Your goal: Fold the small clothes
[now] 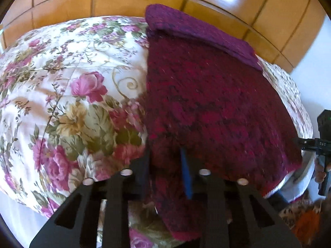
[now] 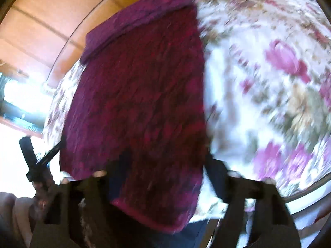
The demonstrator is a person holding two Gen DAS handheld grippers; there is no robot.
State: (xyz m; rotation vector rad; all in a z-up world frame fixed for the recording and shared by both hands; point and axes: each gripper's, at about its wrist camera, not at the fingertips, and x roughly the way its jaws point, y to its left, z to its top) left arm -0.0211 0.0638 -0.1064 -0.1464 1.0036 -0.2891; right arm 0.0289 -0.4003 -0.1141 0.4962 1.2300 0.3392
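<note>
A dark red knitted garment [image 1: 206,93] [image 2: 140,93] lies flat on a floral cloth [image 1: 72,82], its purple band [image 1: 196,26] [image 2: 144,14] folded over at the far end. My left gripper [image 1: 165,169] is shut on the garment's near left corner, with knit bunched between the fingers. My right gripper [image 2: 169,175] stands open astride the near right corner; the blurred knit fills most of the gap, and a sliver of white shows beside the right finger. Each gripper also shows at the edge of the other's view: the right gripper [image 1: 322,144] and the left gripper [image 2: 35,161].
The floral cloth [image 2: 269,82] covers a rounded surface whose rim curves close behind the garment. Beyond the rim are orange-brown panels [image 1: 124,0]. A person's hand [image 2: 41,186] holds the left gripper's handle. Bright light comes from the left in the right wrist view.
</note>
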